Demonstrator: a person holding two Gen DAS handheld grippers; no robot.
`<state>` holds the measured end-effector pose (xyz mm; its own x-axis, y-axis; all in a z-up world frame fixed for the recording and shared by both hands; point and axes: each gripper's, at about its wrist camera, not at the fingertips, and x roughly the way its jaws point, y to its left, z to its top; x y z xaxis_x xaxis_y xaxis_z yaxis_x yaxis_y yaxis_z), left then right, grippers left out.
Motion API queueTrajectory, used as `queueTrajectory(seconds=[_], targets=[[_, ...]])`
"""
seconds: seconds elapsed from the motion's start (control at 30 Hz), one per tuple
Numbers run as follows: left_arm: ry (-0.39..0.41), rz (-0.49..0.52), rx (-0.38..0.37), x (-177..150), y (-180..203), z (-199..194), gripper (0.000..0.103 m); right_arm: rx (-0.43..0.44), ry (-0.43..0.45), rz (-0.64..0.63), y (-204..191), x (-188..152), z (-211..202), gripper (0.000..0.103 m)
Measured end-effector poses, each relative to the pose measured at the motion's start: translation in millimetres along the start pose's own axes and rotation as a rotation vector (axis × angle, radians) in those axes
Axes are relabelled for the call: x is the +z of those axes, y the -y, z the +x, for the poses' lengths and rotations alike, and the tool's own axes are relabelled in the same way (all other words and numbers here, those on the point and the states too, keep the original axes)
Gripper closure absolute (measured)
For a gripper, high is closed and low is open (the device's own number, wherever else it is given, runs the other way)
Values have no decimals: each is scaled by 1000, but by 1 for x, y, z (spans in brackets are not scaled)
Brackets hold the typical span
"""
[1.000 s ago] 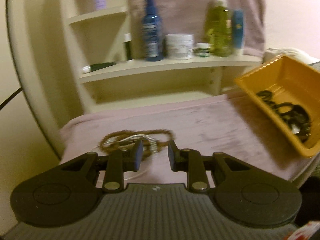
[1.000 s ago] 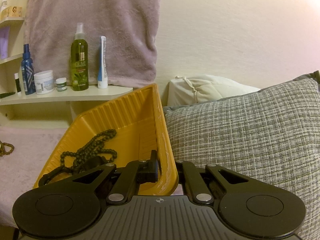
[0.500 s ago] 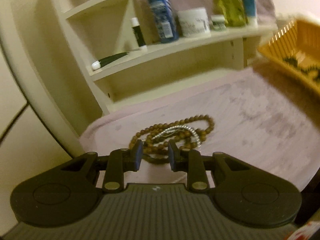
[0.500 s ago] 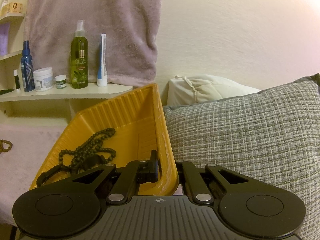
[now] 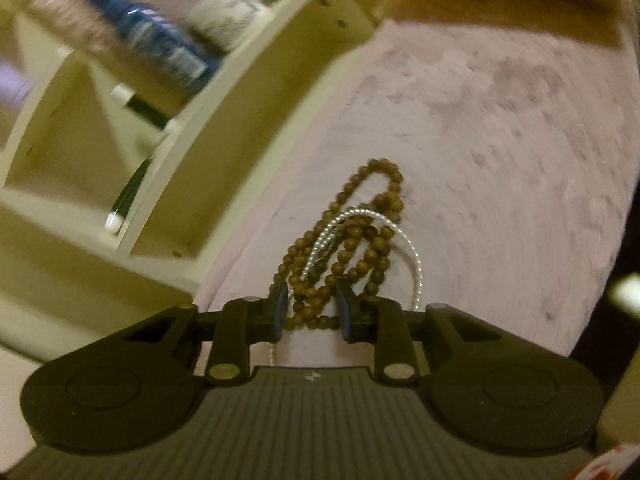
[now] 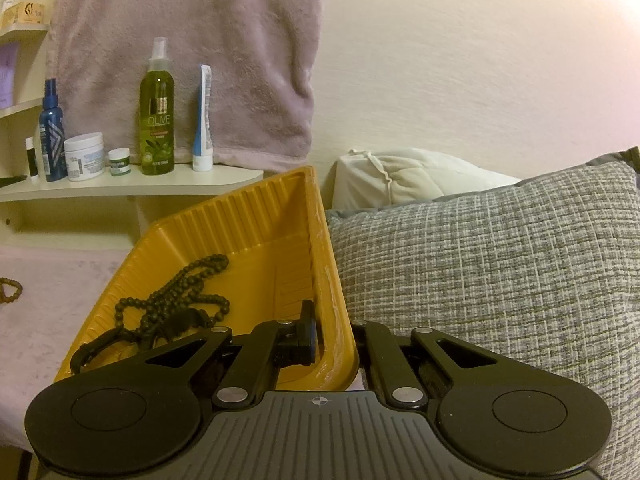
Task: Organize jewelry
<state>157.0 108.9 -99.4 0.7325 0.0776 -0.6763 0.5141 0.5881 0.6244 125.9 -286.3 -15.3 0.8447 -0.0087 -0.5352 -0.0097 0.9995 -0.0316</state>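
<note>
Here, left tool (image 5: 311, 309) closing around brown beads (image 5: 352, 248), right tool (image 6: 334, 334) clenched on yellow tray (image 6: 256, 232).

Room around the brown bead heap (image 5: 344, 240)

Right of the heap the pink cover (image 5: 500, 140) lies bare up to my yellow tray (image 6: 240, 240). Left of the heap the cream shelf unit (image 5: 224, 140) stands close, bottles crowding it. Beyond the tray, a grey cushion (image 6: 500, 264) presses against its wall, blocking that side.

Brown beads (image 5: 352, 248) under a silver chain (image 5: 404, 240) on pink cloth (image 5: 500, 128) — yellow tray (image 6: 248, 232), grey-checked pillow (image 6: 500, 264).
</note>
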Motion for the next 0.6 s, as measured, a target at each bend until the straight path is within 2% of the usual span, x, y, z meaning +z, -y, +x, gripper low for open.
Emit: queueTrajectory(seconds=[0.03,0.13,0.2,0.23,0.6], targets=[[-8,15,-9,0,0,1,93,0,0,-1,0,0,0,98],[-12,72,-16,-1,4,1,95,0,2,0,0,0,0,98],[-5,61,-18,-2,1,-2,95,0,1,-1,1,0,0,98],[0,49,-11,-3,-2,-3,98,0,1,-1,1,0,0,98],[158,-189,52,4,-60,-55,98,2,6,-2,0,1,-1,98]])
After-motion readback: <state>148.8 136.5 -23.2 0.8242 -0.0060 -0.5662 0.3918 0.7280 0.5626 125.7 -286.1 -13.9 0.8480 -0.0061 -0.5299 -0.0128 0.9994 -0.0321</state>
